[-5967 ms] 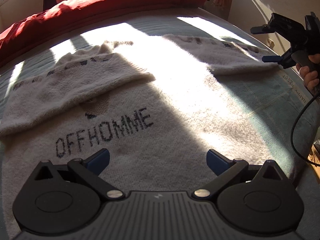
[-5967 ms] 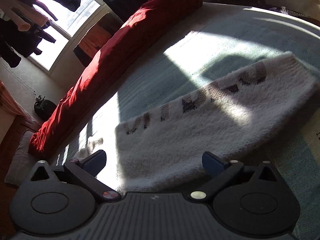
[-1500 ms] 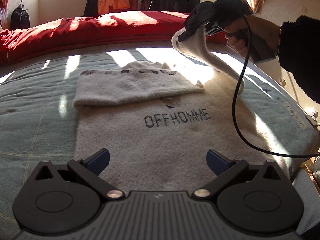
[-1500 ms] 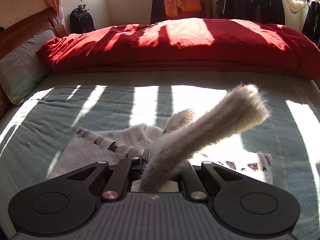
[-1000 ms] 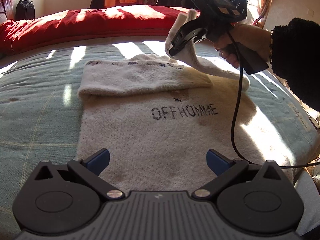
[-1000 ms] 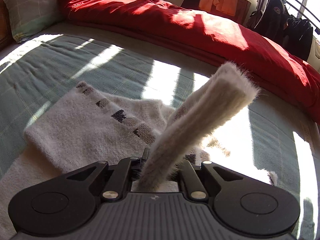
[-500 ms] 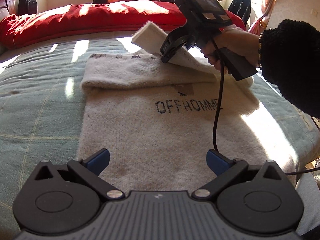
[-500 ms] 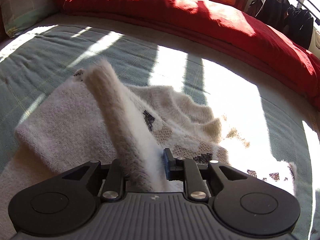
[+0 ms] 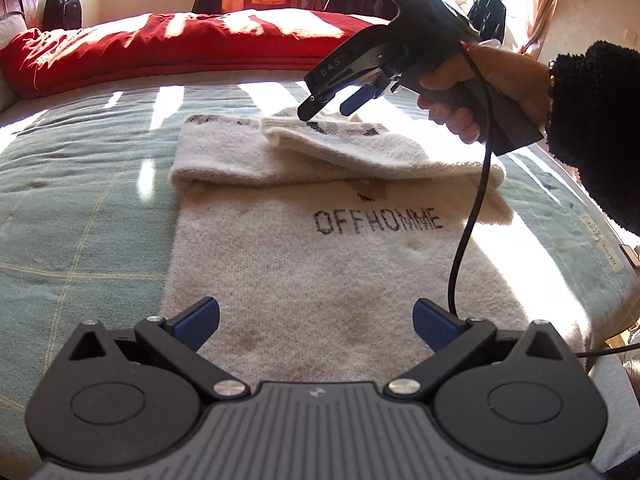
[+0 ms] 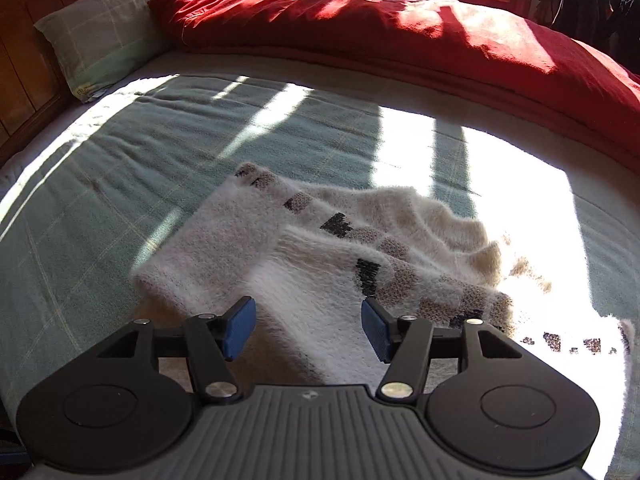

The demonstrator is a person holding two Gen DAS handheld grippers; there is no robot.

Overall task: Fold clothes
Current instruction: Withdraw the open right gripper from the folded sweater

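A cream knit sweater (image 9: 320,272) lettered OFFHOMME lies flat on the bed. Both sleeves are folded across its chest: the left sleeve (image 9: 216,156) underneath, the right sleeve (image 9: 360,148) on top of it. My right gripper (image 9: 326,106) hovers just above the right sleeve's cuff, open, held by a hand in a black fuzzy sleeve. In the right wrist view the right gripper (image 10: 308,326) stands open over the crossed sleeves (image 10: 320,252), with nothing between its fingers. My left gripper (image 9: 316,320) is open above the sweater's lower part, holding nothing.
The bed has a green checked sheet (image 9: 80,208). A red duvet (image 9: 160,48) is bunched along the far side and a pillow (image 10: 104,36) lies at the head. A black cable (image 9: 472,208) hangs from the right gripper across the sweater. Clothes hang at the window behind.
The right gripper carried the right sleeve over the chest, laid it on the left sleeve, opened and let it go. The left gripper stayed open in place.
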